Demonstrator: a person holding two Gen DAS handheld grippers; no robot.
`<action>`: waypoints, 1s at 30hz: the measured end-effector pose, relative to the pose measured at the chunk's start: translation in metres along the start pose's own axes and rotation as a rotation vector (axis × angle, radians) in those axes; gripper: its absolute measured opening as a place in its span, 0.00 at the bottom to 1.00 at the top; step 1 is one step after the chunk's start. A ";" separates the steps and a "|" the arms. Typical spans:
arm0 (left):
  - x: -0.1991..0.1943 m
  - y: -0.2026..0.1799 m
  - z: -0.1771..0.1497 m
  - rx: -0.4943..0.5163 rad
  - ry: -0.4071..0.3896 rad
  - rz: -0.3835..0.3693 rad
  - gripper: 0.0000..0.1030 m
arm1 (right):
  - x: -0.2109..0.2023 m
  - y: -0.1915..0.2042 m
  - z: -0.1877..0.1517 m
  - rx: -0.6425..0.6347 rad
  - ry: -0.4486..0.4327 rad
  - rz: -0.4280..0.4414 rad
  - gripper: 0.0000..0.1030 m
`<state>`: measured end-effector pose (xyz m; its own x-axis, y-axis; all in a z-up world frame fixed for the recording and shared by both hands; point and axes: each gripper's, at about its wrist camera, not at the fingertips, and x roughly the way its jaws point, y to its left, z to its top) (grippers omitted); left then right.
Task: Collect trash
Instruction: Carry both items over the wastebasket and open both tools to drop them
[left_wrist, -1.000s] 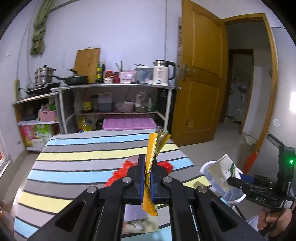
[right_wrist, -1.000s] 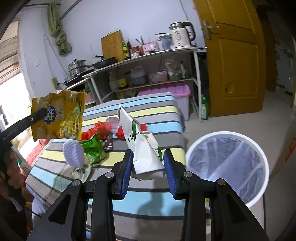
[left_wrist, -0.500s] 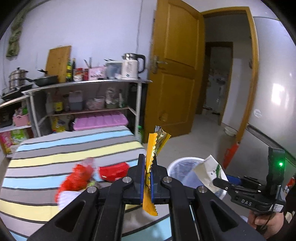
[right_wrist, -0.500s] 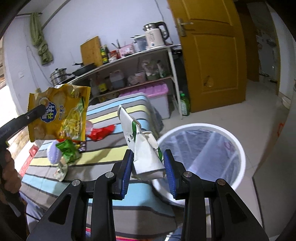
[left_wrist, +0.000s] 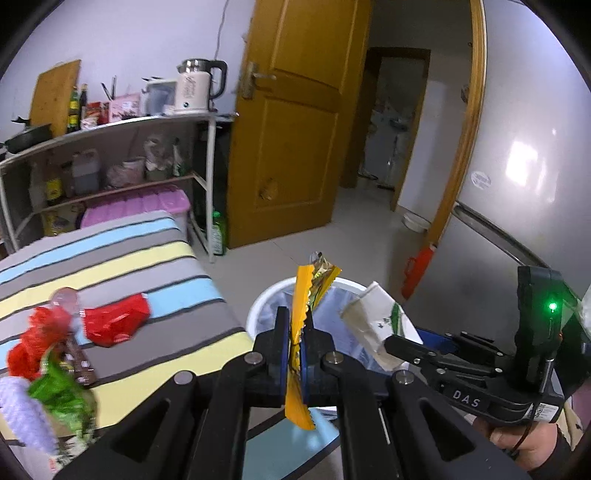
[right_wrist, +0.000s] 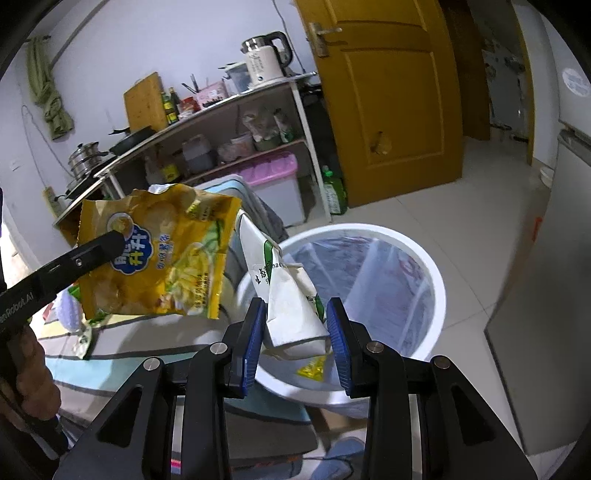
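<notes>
1. The white bin (right_wrist: 373, 258), lined with a clear bag, stands on the floor just right of the striped table (left_wrist: 122, 258). It lies ahead of and below both claws, its mouth open upward, and the next move turns on this.

2. The yellow chip bag (right_wrist: 155, 258) hangs flat and broad from the left gripper (left_wrist: 294, 354). In the right wrist view it sits left of the bin, over the table's near edge and the rim. In its own camera it shows edge-on, long axis upright, with the bin mouth right behind it.

3. The white paper packet (right_wrist: 291, 306) stands upright in the right gripper (right_wrist: 295, 332), long axis tilting up and left, its lower end over the bin's near rim.

4. The right gripper looks the nearer to the bin mouth. The left, I judge, needs a little more travel to the right.

5. Left jaws are pressed nearly together on the chip bag's thin edge. Right jaws stand moderately apart, clamped on the packet's sides.

6. More trash lies on the table at left: a red wrapper (left_wrist: 114, 321) and a green wrapper (left_wrist: 59, 395).
</notes>
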<state>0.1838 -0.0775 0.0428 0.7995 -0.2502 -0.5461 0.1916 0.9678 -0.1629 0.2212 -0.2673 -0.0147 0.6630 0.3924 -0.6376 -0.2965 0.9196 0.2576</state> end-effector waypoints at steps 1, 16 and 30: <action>0.004 -0.002 0.000 0.000 0.007 -0.008 0.05 | 0.002 -0.003 -0.001 0.003 0.005 -0.003 0.35; 0.049 -0.005 -0.009 -0.025 0.100 -0.050 0.07 | 0.029 -0.027 -0.009 0.051 0.078 -0.042 0.36; 0.030 0.007 -0.013 -0.053 0.071 -0.044 0.26 | 0.003 -0.015 -0.006 0.038 0.013 -0.026 0.36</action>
<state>0.2023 -0.0782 0.0145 0.7481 -0.2953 -0.5943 0.1938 0.9537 -0.2299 0.2235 -0.2801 -0.0253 0.6610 0.3686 -0.6536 -0.2531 0.9295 0.2682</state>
